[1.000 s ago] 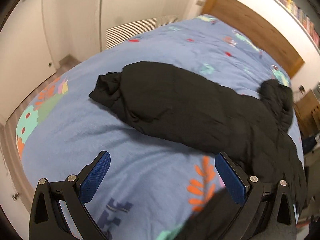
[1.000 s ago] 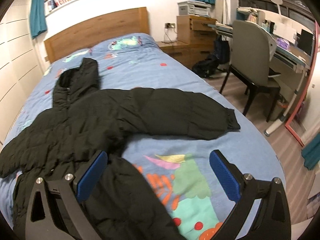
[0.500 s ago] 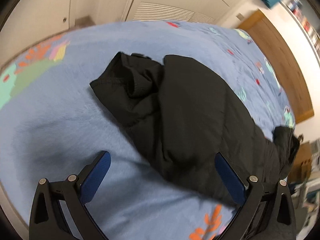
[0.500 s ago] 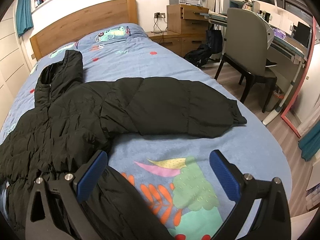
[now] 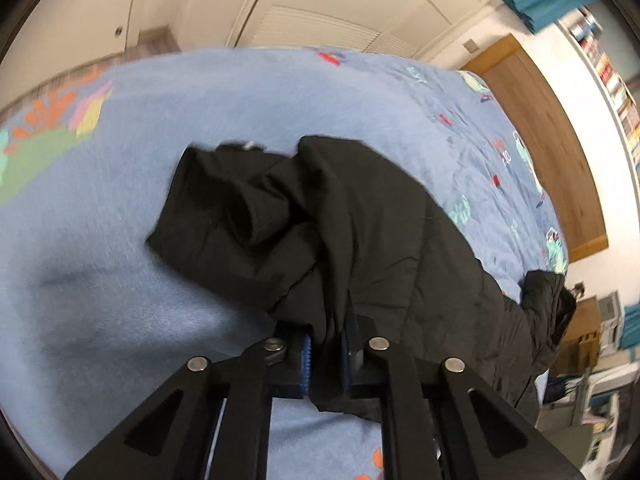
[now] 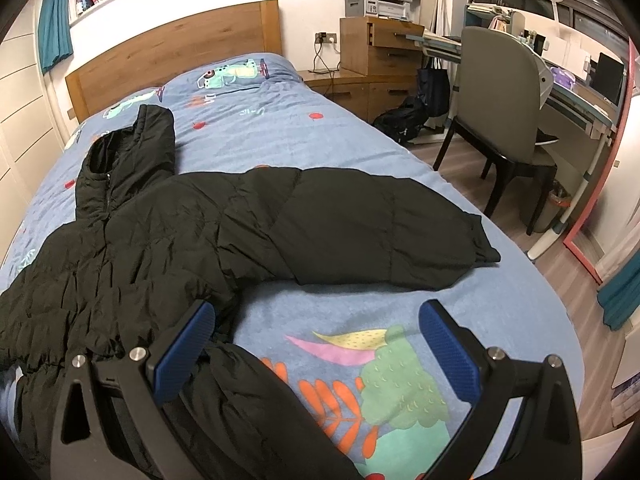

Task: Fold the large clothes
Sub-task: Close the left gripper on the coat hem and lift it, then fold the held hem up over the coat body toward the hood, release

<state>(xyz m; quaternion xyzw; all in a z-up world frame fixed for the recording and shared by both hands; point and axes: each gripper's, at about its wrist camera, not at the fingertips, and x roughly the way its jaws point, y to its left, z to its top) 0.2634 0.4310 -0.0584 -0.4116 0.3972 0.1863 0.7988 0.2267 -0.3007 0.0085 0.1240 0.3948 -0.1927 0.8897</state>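
Observation:
A black puffer jacket (image 6: 160,248) lies spread on a bed with a blue patterned cover (image 6: 280,132). Its hood (image 6: 132,140) points to the headboard. One sleeve (image 6: 360,228) stretches right toward the bed edge, cuff (image 6: 482,246) at the end. In the left wrist view the other sleeve (image 5: 320,232) lies bunched, cuff end (image 5: 208,208) to the left. My left gripper (image 5: 326,360) is shut on a fold of this sleeve. My right gripper (image 6: 316,344) is open and empty, above the cover just in front of the right sleeve, its left finger over the jacket hem.
A wooden headboard (image 6: 172,52) stands at the far end. A grey chair (image 6: 500,120), a desk (image 6: 580,104) and a nightstand (image 6: 360,84) stand right of the bed, with a bag (image 6: 400,120) on the floor. White wardrobe doors (image 5: 320,12) are beyond the bed's left side.
My left gripper moved in toward the bunched sleeve and closed on a fold of it. My right gripper stayed open and moved slightly closer to the right sleeve.

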